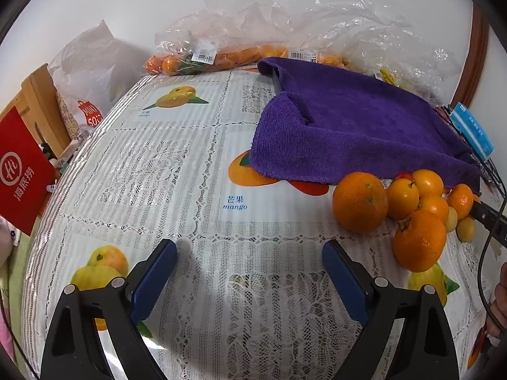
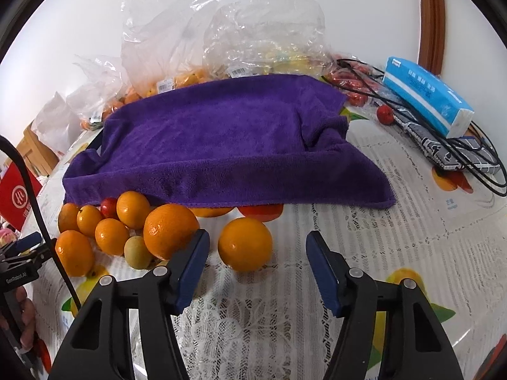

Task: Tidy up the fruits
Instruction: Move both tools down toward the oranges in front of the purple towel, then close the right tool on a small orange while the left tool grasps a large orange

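Looking along the left claw (image 1: 249, 266), I see its blue pads spread wide with nothing between them, only the lace-patterned cloth of the surface (image 1: 177, 171). A cluster of oranges (image 1: 408, 212) sits off to the right, just beside the near edge of a purple towel (image 1: 348, 126) that drapes over something hidden. The biggest orange (image 1: 360, 202) lies nearest the claw, yet well apart from its pads. Clear plastic bags (image 1: 221, 47) with more fruit line the far edge by the wall. A red paper bag (image 1: 22, 171) stands at the left.

From the right claw (image 2: 257, 250), the pads stand apart and grip nothing. One lone orange (image 2: 245, 243) rests on the surface just ahead of the gap, closer to the left pad, not touched. A larger orange (image 2: 169, 231) sits just behind the left pad, part of the pile at the towel's left corner. A blue tissue pack (image 2: 427, 98) lies far right over black cables (image 2: 475, 164).
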A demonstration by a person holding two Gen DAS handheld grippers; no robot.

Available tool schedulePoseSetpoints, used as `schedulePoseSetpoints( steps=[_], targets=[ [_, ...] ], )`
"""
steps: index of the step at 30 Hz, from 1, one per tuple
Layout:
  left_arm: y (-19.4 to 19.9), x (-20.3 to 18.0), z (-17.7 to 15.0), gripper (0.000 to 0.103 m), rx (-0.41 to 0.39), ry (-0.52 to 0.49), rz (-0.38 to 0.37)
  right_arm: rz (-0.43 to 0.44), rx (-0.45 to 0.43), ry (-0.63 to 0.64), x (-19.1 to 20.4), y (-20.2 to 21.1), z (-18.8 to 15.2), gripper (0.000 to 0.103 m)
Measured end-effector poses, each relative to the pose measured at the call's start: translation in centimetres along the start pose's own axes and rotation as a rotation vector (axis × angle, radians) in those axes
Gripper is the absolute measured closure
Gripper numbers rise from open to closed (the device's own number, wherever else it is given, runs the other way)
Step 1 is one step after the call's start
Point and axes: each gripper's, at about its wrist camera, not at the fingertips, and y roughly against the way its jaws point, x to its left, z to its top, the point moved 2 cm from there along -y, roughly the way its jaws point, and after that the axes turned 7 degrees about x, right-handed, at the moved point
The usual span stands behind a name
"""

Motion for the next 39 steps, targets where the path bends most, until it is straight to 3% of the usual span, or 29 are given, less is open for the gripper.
schedulePoseSetpoints(
  steps=[2, 6, 7, 12, 23, 39],
  targets=[
    [0.0, -0.1, 0.0, 0.011, -0.001, -0.007, -0.001, -0.005, 0.007, 0.004, 0.1, -0.3, 0.1, 0.045],
    [0.1, -0.3, 0.0, 0.017, -0.007, -0.018, -0.008, -0.003, 0.020, 0.006, 0.2, -0.6, 0.1, 0.067],
    [0.2, -0.3, 0.0, 0.020, -0.008, -0.020, -0.008, 0.006, 0.021, 0.006, 0.2, -0.6, 0.1, 0.068],
    [0.5, -0.3, -0.1, 0.029, -0.018, -0.018, -0.008, 0.020, 0.020, -0.002, -0.1, -0.7, 0.1, 0.068],
    [1.3, -0.2, -0.6, 0.038, -0.027, -0.008, -0.026, 0.027, 0.014, 0.003, 0.2, -0.4, -0.2, 0.068],
    [1.3, -2.0, 0.4, 0.038, -0.012, -0.026, -0.084, 0.036, 0.023, 0.030, -0.5, 0.2, -1.0, 0.068]
  ],
)
